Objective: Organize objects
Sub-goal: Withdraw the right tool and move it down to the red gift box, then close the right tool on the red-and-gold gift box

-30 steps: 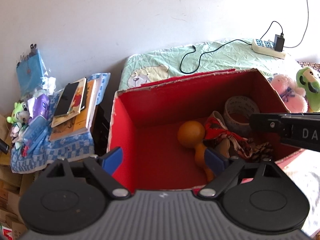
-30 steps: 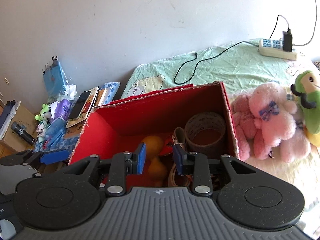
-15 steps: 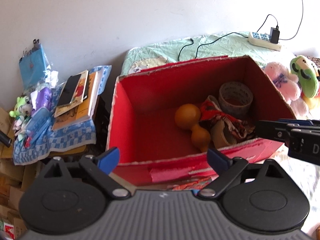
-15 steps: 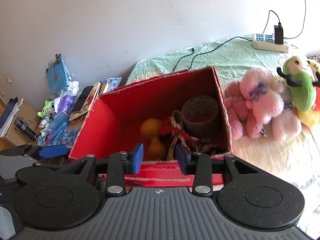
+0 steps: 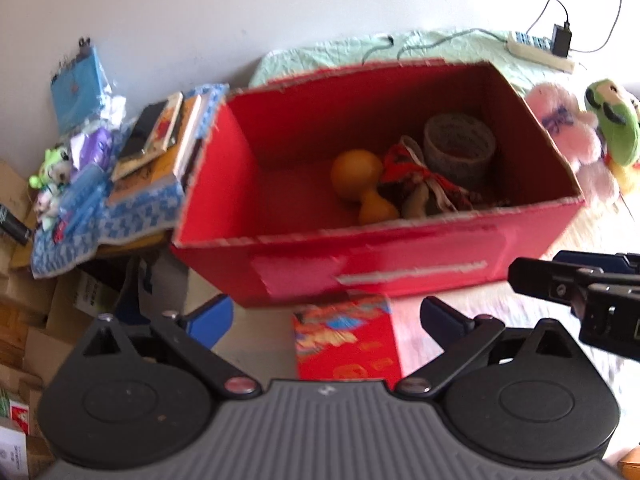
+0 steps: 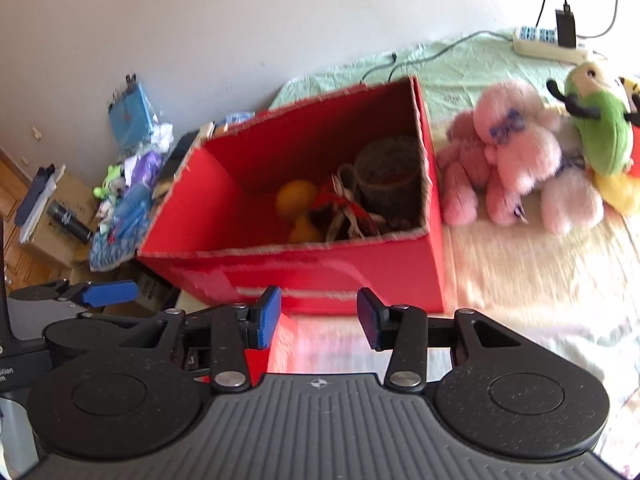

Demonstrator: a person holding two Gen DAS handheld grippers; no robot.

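Note:
An open red cardboard box (image 5: 400,264) (image 6: 320,276) stands on the bed. Inside lie an orange gourd-shaped toy (image 5: 360,176) (image 6: 298,204), a tangle of red and white ribbon (image 5: 420,184) (image 6: 344,212) and a roll of tape (image 5: 460,148) (image 6: 390,172). My left gripper (image 5: 326,320) hangs open in front of the box, above a small red packet (image 5: 346,344). My right gripper (image 6: 318,318) is open too, near the box's front wall, with nothing between its fingers. It shows at the right edge of the left wrist view (image 5: 576,284).
Pink plush toys (image 6: 516,152) and a green one (image 6: 600,120) lie on the bed right of the box. A power strip (image 6: 548,42) with cables lies behind. Left of the box, a side table holds books (image 5: 160,148), small toys and a blue-checked cloth (image 5: 120,220). Cardboard boxes sit below.
Both grippers have pulled back out of the box and towards the bed's near side, so its front wall and the red packet have come into view. The right gripper's fingers have spread wider.

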